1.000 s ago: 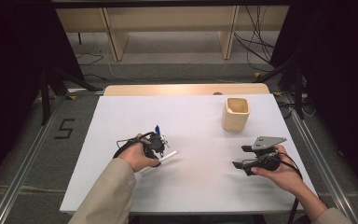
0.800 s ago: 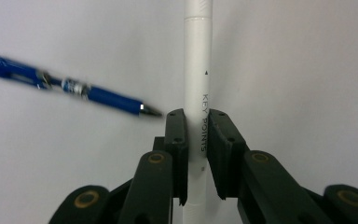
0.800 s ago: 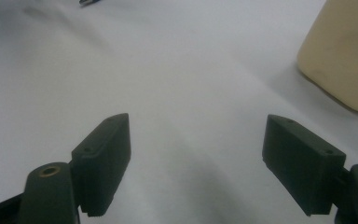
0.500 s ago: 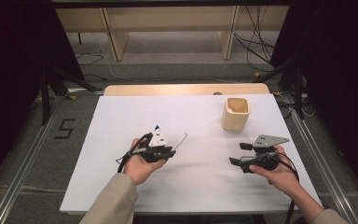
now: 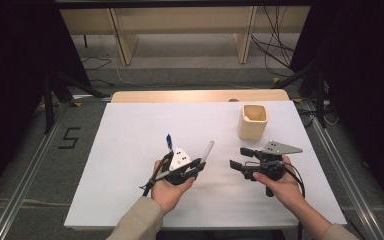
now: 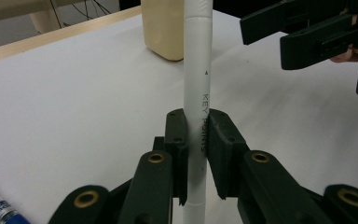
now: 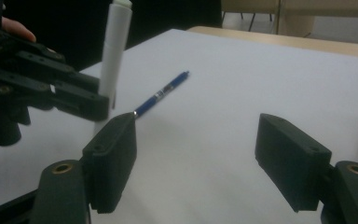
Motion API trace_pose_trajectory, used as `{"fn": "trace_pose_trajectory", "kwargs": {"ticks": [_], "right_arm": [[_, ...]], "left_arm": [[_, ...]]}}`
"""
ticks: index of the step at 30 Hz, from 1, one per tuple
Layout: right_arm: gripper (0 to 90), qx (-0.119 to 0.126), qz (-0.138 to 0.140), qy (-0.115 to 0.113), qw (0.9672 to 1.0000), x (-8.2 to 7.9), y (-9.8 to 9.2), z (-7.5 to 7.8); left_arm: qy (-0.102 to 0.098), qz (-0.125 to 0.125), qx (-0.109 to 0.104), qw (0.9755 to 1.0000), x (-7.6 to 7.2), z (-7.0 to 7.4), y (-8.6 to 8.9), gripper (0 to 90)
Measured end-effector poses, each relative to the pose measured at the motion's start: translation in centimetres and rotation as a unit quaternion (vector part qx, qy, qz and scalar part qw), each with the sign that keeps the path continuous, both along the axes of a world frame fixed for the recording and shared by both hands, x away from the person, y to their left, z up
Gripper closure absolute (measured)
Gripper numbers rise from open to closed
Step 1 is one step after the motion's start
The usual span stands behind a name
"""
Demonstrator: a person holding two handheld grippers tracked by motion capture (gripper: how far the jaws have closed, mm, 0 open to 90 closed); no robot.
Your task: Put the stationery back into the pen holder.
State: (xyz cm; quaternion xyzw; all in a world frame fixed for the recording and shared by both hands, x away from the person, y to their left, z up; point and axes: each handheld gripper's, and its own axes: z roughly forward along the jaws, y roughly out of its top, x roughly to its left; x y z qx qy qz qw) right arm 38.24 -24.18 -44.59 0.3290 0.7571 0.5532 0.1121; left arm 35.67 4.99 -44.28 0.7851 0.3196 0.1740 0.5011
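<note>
Two grippers over white table (image 5: 130, 130), one white pen gripped.
Left gripper (image 5: 196, 169) clamped on white pen (image 5: 207, 151), held clear above table, tip pointing toward beige cup (image 5: 253, 121). Right gripper (image 5: 241, 157) just beside it, jaws apart, just been closing, nothing between. Blue pen (image 5: 169, 142) lying flat on table behind left gripper.

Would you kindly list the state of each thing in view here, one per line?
White pen: clamped between the left tongs, lifted off the table.
Right tongs: open, nothing between them; the jaws have just been closing a little.
Blue pen: lying flat on the white table, untouched.
Beige cup: upright, open top, apart from both tongs.
</note>
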Motion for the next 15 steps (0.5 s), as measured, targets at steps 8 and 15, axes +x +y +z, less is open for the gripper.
{"fn": "trace_pose_trajectory", "kwargs": {"ticks": [8,15], "right_arm": [[33.2,0.022,0.012,-0.016,0.9996,0.1,3.1,1.0],[42.4,0.031,0.027,-0.023,0.9989,0.0,5.3,1.5]], "left_arm": [[-0.010,0.006,-0.007,0.9999,-0.5,-0.4,-1.0,78.7],[-0.012,0.006,-0.013,0.9998,-0.6,-0.3,-1.6,78.7]]}}
